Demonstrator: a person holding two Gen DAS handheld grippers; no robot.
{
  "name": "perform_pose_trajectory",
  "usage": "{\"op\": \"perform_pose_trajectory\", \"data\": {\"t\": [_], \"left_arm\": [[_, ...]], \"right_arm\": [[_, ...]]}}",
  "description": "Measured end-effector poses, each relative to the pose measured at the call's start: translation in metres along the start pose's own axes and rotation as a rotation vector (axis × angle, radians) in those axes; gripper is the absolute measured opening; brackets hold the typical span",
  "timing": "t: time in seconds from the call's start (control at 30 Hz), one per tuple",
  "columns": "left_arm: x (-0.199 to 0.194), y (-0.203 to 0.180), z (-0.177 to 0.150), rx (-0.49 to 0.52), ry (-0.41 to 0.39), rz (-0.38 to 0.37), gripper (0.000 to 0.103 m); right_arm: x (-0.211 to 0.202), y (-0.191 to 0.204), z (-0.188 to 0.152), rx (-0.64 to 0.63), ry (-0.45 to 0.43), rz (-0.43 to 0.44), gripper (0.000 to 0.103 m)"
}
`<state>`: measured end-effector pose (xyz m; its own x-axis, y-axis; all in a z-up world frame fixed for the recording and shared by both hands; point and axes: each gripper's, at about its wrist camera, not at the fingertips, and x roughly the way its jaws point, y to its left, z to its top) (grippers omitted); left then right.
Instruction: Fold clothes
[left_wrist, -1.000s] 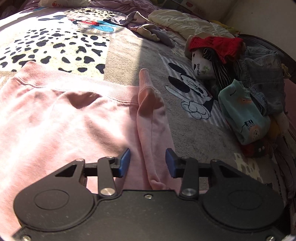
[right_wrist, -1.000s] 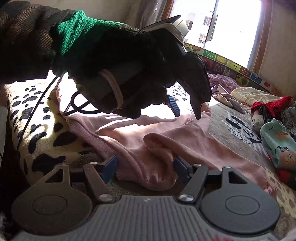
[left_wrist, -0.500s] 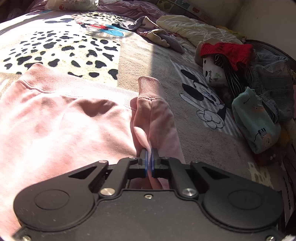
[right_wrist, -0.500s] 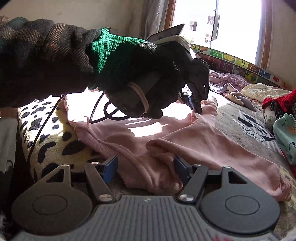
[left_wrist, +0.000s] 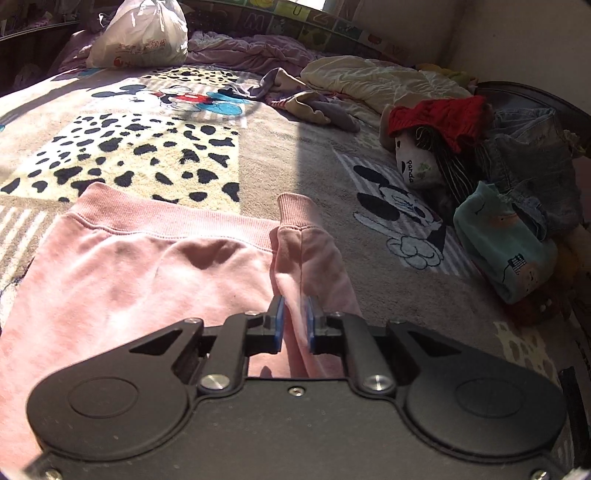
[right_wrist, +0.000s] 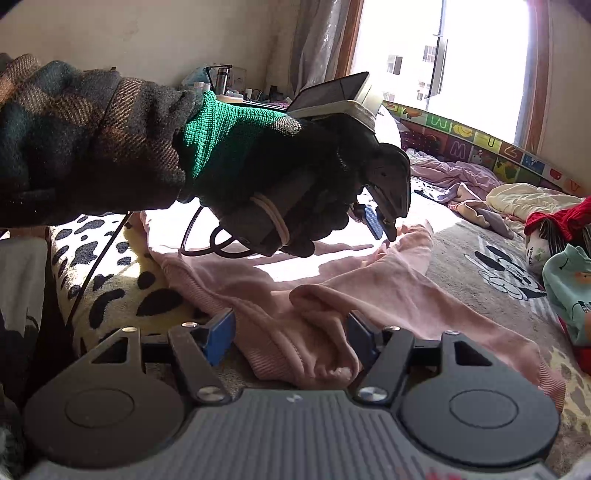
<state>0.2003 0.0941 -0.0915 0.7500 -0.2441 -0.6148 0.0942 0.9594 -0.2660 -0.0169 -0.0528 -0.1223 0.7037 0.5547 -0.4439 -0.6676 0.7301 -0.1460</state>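
A pink sweatshirt (left_wrist: 147, 280) lies spread on the bed blanket, hem band toward the far side. One sleeve (left_wrist: 314, 258) lies along its right edge, ribbed cuff pointing away. My left gripper (left_wrist: 294, 325) has its blue pads slightly apart with a fold of that sleeve between them. In the right wrist view the left gripper (right_wrist: 380, 221) hangs over the sleeve in a gloved hand. My right gripper (right_wrist: 291, 338) is open, jaws wide on either side of a bunched fold of the pink sweatshirt (right_wrist: 314, 332), not closed on it.
A pile of clothes with a red knit piece (left_wrist: 443, 118), jeans (left_wrist: 528, 173) and a teal garment (left_wrist: 506, 243) sits at the right. A white plastic bag (left_wrist: 140, 35) and crumpled bedding (left_wrist: 369, 81) lie at the far side. A window (right_wrist: 461, 55) is behind the bed.
My left gripper closed fully on the sleeve fold half a second ago, and its pads have now parted slightly. It has lifted and pulled back. The right gripper stayed open around the bunched fabric.
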Motion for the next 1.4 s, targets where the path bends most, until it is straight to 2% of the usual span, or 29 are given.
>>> {"op": "perform_pose_trajectory", "data": {"t": [0.1,0.2,0.27,0.3,0.37,0.43,0.5,0.57,0.67,0.73,0.83,0.9,0.97,1.0,1.03,1.07,1.13,1.2,1.3,1.4], "left_arm": [[-0.031,-0.004,-0.01,0.038,-0.01,-0.021,0.01],[-0.052,-0.002,-0.027,0.031,0.025,-0.058,0.011],[-0.061,0.0,-0.043,0.015,0.062,-0.082,0.011],[-0.064,0.001,-0.05,0.009,0.076,-0.091,0.012],[-0.067,0.003,-0.061,0.0,0.097,-0.083,0.019],[-0.07,0.005,-0.071,-0.017,0.113,-0.081,0.019],[-0.075,0.003,-0.076,-0.033,0.11,-0.111,0.019],[-0.077,-0.004,-0.08,-0.016,0.103,-0.152,0.019],[-0.06,-0.014,-0.087,0.048,0.192,-0.126,0.023],[-0.058,-0.011,-0.084,0.013,0.2,-0.101,0.023],[-0.072,-0.03,-0.068,0.102,0.115,-0.102,0.023],[-0.072,-0.047,-0.055,0.155,0.093,-0.162,0.025],[-0.067,-0.066,-0.044,0.218,0.083,-0.23,0.034],[-0.061,-0.079,-0.039,0.267,0.09,-0.264,0.038],[-0.053,-0.092,-0.036,0.323,0.105,-0.306,0.05],[-0.047,-0.101,-0.035,0.364,0.117,-0.339,0.053],[-0.025,-0.124,-0.033,0.473,0.148,-0.393,0.053],[-0.007,-0.14,-0.033,0.549,0.163,-0.403,0.053],[0.02,-0.158,-0.034,0.626,0.238,-0.437,0.053],[0.038,-0.178,-0.034,0.715,0.323,-0.486,0.048]], "right_arm": [[-0.005,-0.008,-0.003,0.025,0.003,-0.029,0.066],[0.001,-0.012,-0.003,0.042,0.014,-0.045,0.066],[0.011,-0.012,-0.003,0.06,0.041,0.004,0.068],[0.02,-0.01,-0.005,0.061,0.089,0.043,0.068],[0.028,0.001,-0.01,0.001,0.1,0.025,0.072],[0.026,0.006,-0.01,-0.016,0.093,0.011,0.072],[0.019,0.006,-0.006,-0.027,0.068,-0.016,0.068],[0.023,0.006,-0.008,-0.018,0.089,-0.001,0.067],[0.028,0.006,-0.012,-0.009,0.109,0.018,0.07],[0.025,0.005,-0.011,-0.001,0.097,0.015,0.069],[0.015,0.002,-0.011,0.008,0.077,0.007,0.065],[0.008,-0.001,-0.015,0.031,0.07,0.002,0.065],[0.004,-0.005,-0.018,0.055,0.068,-0.005,0.065],[0.004,-0.007,-0.019,0.067,0.069,-0.008,0.065],[0.003,-0.009,-0.019,0.076,0.065,-0.015,0.065],[0.003,-0.011,-0.019,0.084,0.06,-0.022,0.065],[0.002,-0.015,-0.019,0.102,0.053,-0.022,0.065],[0.002,-0.017,-0.02,0.115,0.053,-0.019,0.065],[0.003,-0.017,-0.025,0.126,0.062,-0.01,0.065],[0.004,-0.018,-0.025,0.131,0.06,-0.004,0.065]]}}
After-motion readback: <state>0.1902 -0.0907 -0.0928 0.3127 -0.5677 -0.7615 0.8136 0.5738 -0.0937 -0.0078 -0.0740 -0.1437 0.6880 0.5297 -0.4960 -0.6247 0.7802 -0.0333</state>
